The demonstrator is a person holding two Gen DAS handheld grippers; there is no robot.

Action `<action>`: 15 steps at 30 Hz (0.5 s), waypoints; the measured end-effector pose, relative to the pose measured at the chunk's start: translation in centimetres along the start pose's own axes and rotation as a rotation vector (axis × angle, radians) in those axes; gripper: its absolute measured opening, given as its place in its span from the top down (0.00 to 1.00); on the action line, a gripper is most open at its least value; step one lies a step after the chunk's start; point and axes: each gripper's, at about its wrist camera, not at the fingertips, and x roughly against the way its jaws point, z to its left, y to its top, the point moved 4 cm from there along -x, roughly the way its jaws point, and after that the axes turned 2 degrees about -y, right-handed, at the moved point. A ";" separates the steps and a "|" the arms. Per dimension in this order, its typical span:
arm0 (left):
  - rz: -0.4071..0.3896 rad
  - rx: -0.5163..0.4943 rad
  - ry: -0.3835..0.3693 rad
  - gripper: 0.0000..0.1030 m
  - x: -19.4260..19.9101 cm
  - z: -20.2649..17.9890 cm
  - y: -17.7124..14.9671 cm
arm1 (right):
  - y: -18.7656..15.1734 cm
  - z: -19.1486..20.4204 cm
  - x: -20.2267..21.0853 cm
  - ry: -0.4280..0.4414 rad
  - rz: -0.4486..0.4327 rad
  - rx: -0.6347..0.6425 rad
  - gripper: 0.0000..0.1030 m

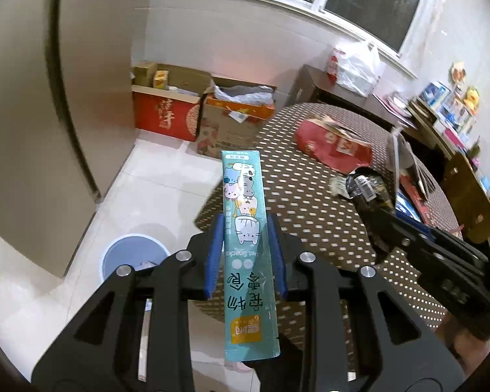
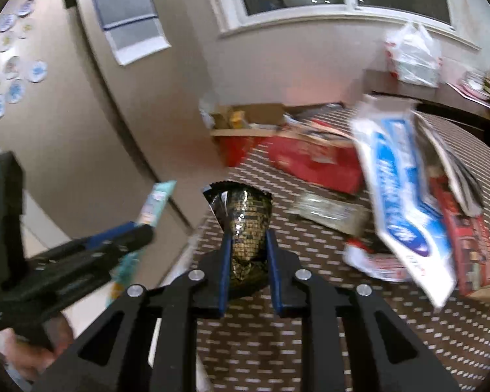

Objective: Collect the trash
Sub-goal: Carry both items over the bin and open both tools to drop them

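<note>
1. Dotted brown cloth covers the desk (image 1: 310, 228); a blue bin (image 1: 132, 254) stands on the tiled floor beside it.
2. Left gripper (image 1: 245, 245) is clamped on a teal snack sachet (image 1: 245, 215); its long axis runs straight out along the fingers, print upside down.
3. Right gripper (image 2: 247, 254) pinches a crumpled dark wrapper (image 2: 245, 222), flared end pointing away.
4. Judged best: carry both over the bin, keep each grip firm, release only above the opening.
</note>
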 end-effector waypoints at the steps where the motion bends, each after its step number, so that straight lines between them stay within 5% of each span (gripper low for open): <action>1: -0.004 0.011 0.007 0.74 0.3 0.8 0.0 | 0.0 1.1 -0.2 0.026 0.001 0.008 0.81; 9: -0.009 0.117 0.106 0.74 1.5 9.0 -0.7 | -0.6 10.1 -5.3 0.189 0.084 0.082 0.81; 15: 0.034 0.194 0.166 0.74 0.2 14.8 -1.8 | -1.1 14.0 -9.9 0.217 0.143 0.110 0.81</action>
